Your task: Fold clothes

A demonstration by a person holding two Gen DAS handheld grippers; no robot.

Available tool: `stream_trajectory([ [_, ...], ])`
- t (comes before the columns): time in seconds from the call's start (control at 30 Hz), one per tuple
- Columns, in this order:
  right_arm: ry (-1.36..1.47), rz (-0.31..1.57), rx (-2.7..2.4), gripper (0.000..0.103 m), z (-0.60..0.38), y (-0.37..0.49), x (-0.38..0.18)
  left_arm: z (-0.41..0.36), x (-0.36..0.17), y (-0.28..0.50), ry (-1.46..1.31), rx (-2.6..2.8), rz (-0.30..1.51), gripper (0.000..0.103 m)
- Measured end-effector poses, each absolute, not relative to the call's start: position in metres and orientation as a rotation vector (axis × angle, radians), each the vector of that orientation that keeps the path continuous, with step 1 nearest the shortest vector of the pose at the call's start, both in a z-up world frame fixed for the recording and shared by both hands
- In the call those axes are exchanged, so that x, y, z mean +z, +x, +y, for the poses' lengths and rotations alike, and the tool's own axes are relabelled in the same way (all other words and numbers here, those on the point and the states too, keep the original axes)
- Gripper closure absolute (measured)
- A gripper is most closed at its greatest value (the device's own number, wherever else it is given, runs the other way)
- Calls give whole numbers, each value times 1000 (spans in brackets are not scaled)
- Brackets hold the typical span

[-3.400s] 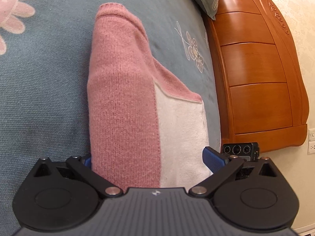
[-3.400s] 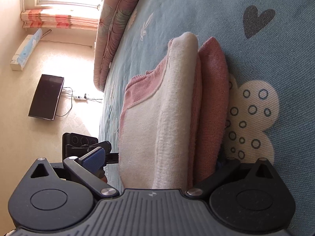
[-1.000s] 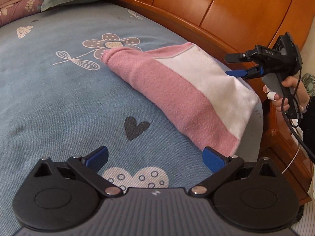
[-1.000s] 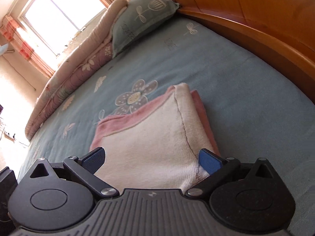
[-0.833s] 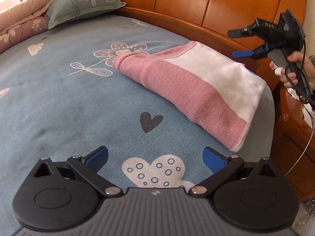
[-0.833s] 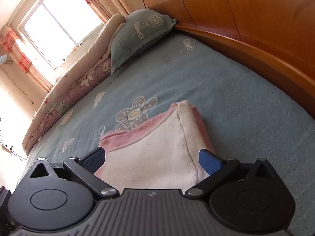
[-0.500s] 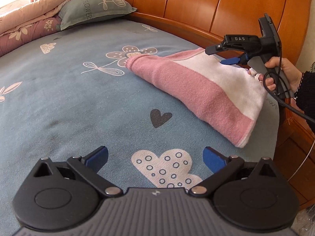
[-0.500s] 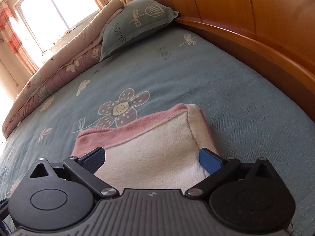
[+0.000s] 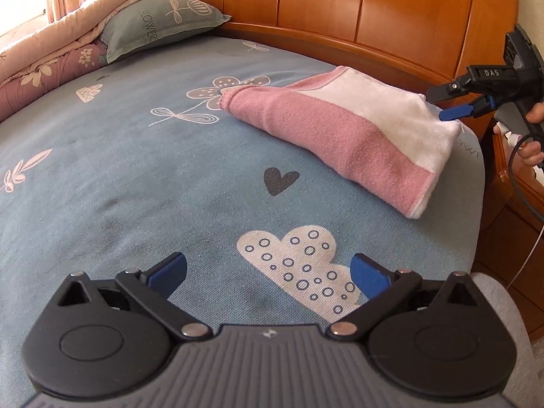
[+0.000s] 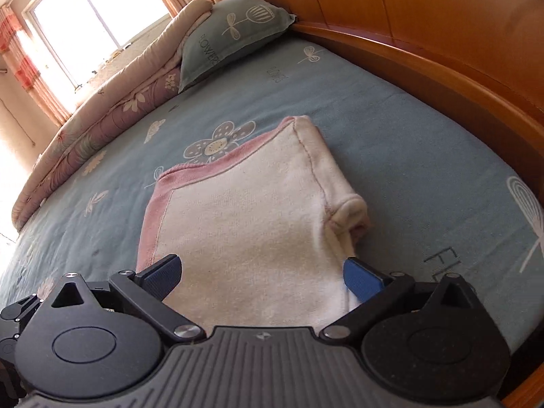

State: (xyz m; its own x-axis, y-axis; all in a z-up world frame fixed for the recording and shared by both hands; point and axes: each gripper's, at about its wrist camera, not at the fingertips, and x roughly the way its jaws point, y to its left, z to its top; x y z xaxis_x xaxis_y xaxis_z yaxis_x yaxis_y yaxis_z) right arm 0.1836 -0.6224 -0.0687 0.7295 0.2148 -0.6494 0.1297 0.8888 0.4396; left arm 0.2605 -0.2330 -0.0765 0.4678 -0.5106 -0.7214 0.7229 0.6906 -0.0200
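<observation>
Folded pink-and-white knit garment point(image 9: 343, 136) lies flat on the blue-grey patterned bed sheet point(image 9: 142, 183), at the corner near the orange wooden headboard point(image 9: 374, 10). Left-wrist view: long axis runs diagonally, from the rounded pink fold end by the printed flower point(image 9: 227, 90) down-right to the hemmed end near the sheet's right edge. Pink band faces the left camera, white panel sits on the headboard side.

Right-wrist view: same garment point(image 10: 251, 210) is seen end-on, white panel up, pink trim along the left and far edges, a thick rolled fold at the right corner. Long axis points away from the camera towards the grey-green printed pillow point(image 10: 234, 34).

Left gripper point(image 9: 268, 272): jaws wide open, holding nothing, over bare sheet above the white cloud print point(image 9: 295, 265), well apart from the garment. Dark heart print point(image 9: 280, 180) lies between them.

Right gripper point(image 10: 261, 275): jaws wide open, straddling the near white end of the garment; cannot tell if the blue pads touch the cloth, nothing is pinched. In the left view it point(image 9: 452, 105) sits at the white corner, held by a person's hand point(image 9: 533, 136).

Room: wide open sheet to the left of the garment, up to the folded pink floral quilt point(image 10: 102, 125). Tight on the right: a narrow strip of sheet, then the headboard rail and bed edge.
</observation>
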Motion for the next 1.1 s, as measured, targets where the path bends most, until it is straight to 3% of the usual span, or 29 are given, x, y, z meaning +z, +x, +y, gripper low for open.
stream_trajectory([
  [0.13, 531, 676, 120, 0, -611, 165, -52, -226, -72, 254, 316, -754, 753, 1],
  [0.33, 511, 757, 85, 0, -597, 167, -71, -221, -71, 249, 322, -744, 753, 1],
  [0.63, 372, 691, 264, 0, -520, 147, -56, -219, -81, 244, 357, -721, 767, 1],
  [0.83, 320, 833, 307, 0, -478, 161, -86, -213, -84, 237, 402, -702, 758, 1],
  [1.0, 274, 653, 312, 0, -474, 171, -45, -204, -90, 245, 423, -641, 766, 1],
  [1.1, 225, 636, 290, 0, -468, 199, -38, -200, -92, 249, 395, -631, 781, 1],
])
